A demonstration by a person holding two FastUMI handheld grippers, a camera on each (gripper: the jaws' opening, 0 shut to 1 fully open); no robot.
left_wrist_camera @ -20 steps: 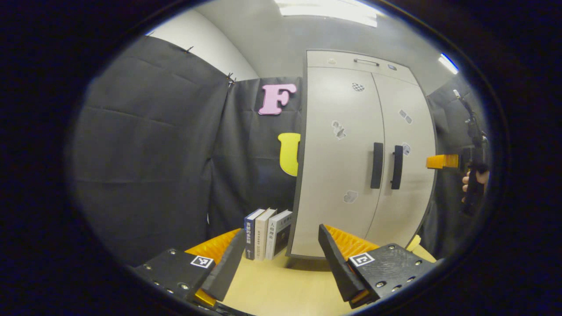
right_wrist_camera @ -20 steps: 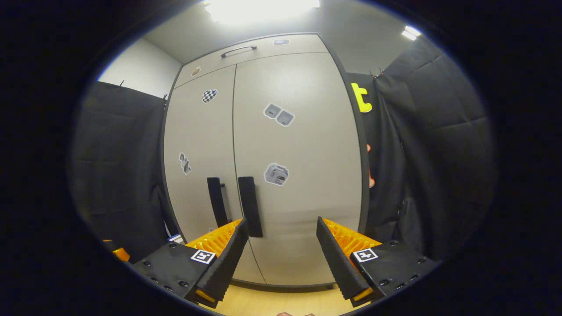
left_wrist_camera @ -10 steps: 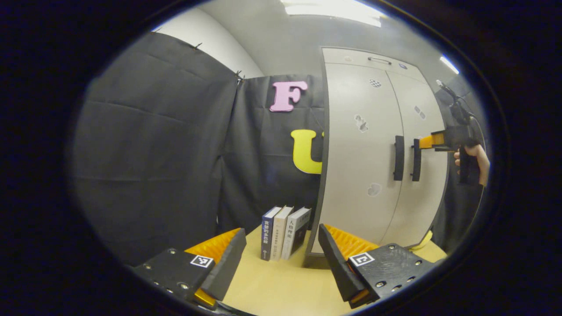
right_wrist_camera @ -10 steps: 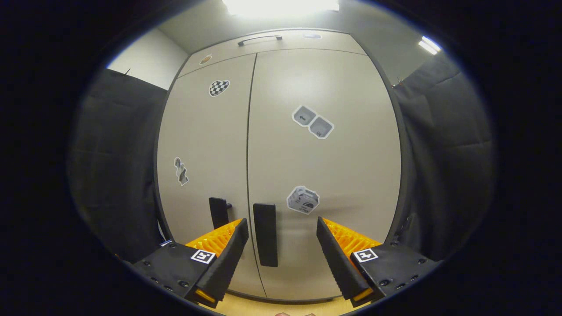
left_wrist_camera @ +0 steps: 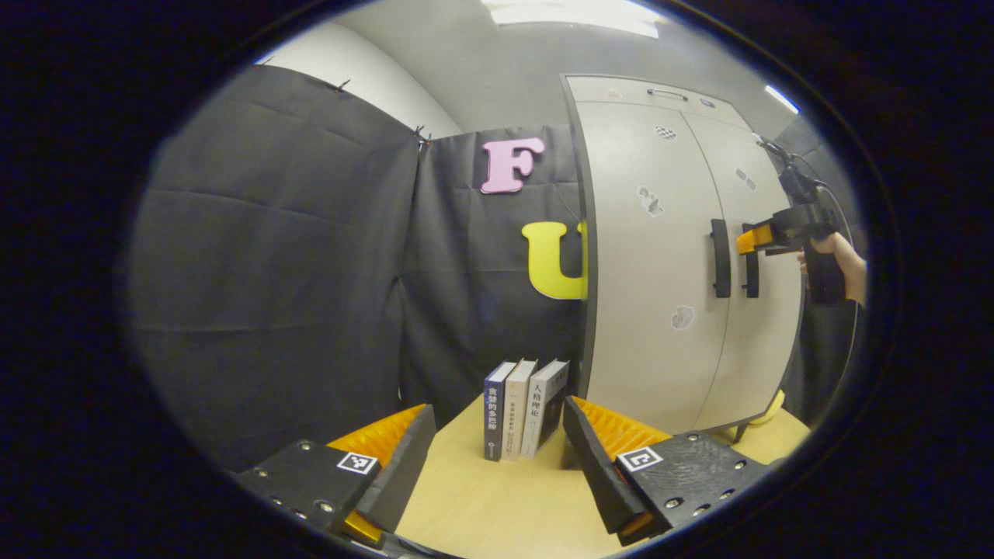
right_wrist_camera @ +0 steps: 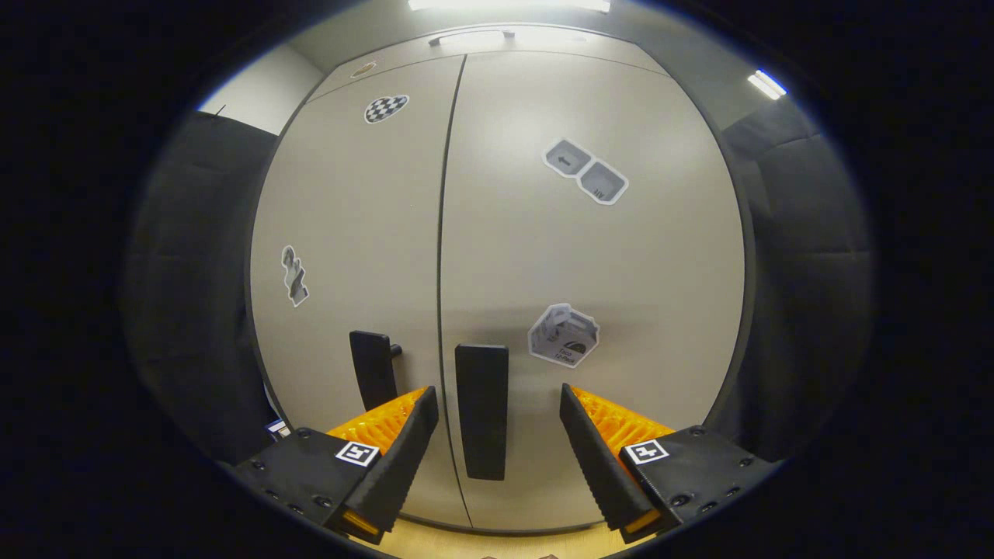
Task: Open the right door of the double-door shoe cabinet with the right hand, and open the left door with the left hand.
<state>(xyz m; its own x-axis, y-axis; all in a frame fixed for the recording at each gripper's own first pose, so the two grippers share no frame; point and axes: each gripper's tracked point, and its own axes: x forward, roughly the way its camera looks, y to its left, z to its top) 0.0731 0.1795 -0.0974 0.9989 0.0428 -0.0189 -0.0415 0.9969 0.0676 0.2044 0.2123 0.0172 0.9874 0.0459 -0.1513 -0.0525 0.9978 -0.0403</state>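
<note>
Both grippers' fingers spread, empty; books [left_wrist_camera: 520,407] stand on the table [left_wrist_camera: 497,505] beside the closed cabinet [left_wrist_camera: 660,310].

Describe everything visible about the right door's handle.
The right door handle is a flat, dark, matte vertical bar, plastic or metal by its look, mounted upright near the inner edge of the closed right door, beside the left door's matching handle. It sits between the open fingers of the right tool; whether they touch it is unclear.

Both the left tool [left_wrist_camera: 497,454] and right tool [right_wrist_camera: 498,450] hold their fingers spread apart.
</note>
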